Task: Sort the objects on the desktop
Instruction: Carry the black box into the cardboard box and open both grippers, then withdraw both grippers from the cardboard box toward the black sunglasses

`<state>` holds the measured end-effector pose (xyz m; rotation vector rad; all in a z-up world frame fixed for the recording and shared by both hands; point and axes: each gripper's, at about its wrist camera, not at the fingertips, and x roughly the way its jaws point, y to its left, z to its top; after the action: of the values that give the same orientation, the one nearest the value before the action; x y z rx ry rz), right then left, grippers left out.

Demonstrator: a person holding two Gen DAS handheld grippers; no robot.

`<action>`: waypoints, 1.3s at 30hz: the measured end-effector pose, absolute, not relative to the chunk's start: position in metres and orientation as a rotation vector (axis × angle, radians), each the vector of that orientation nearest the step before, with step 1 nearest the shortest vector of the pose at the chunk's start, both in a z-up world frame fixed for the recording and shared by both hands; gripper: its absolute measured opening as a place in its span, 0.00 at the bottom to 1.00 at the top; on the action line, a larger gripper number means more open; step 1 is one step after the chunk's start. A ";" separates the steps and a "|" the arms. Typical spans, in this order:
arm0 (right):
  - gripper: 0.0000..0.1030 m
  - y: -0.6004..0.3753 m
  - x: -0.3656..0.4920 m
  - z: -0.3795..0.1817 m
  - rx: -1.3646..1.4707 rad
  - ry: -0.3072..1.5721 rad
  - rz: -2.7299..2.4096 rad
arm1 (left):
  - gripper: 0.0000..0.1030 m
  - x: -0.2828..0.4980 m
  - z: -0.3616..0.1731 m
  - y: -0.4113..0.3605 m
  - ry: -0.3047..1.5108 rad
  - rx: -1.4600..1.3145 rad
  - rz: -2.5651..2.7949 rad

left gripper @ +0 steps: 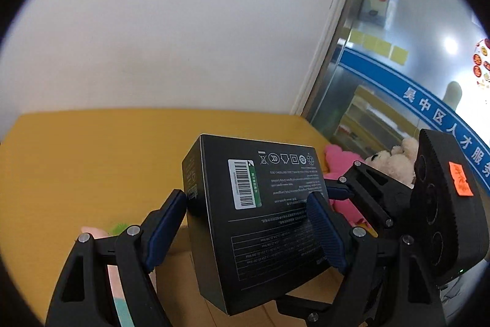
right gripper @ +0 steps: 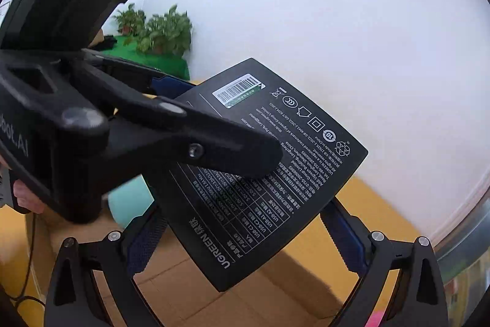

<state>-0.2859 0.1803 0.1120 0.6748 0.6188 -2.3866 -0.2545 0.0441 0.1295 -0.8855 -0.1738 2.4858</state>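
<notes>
The left gripper point(left gripper: 245, 222) clamps its blue pads on the black box point(left gripper: 260, 213), holding it tilted above the yellow table point(left gripper: 92, 149). The right gripper point(right gripper: 245, 244) stands spread, fingers flanking the box's lower corner; contact is unclear. A cardboard box point(right gripper: 190, 290) lies beneath, plush toys point(left gripper: 395, 161) beyond.
</notes>
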 end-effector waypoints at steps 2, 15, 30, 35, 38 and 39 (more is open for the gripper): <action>0.95 0.180 -0.302 0.077 0.766 0.598 -2.352 | 0.78 -0.270 0.100 0.047 -0.163 -0.999 2.455; 0.95 0.196 -0.347 -0.054 1.145 0.360 -2.133 | 0.78 -0.307 0.011 0.067 -0.247 -1.463 2.348; 0.95 0.188 -0.330 -0.086 1.274 0.369 -2.152 | 0.78 -0.300 0.005 0.058 -0.357 -1.552 2.343; 0.99 0.190 -0.289 -0.046 1.188 0.324 -2.195 | 0.78 -0.252 0.087 0.053 -0.204 -1.253 2.521; 0.99 0.196 -0.250 -0.014 1.099 0.399 -2.327 | 0.80 -0.204 0.139 0.037 -0.117 -1.021 2.638; 1.00 0.197 -0.235 -0.004 1.067 0.423 -2.370 | 0.82 -0.186 0.153 0.031 -0.076 -0.946 2.695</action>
<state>-0.2355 0.1973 -0.0043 1.0671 0.4229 -2.3703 -0.1862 0.0306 0.1532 -0.9464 -0.0765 2.6948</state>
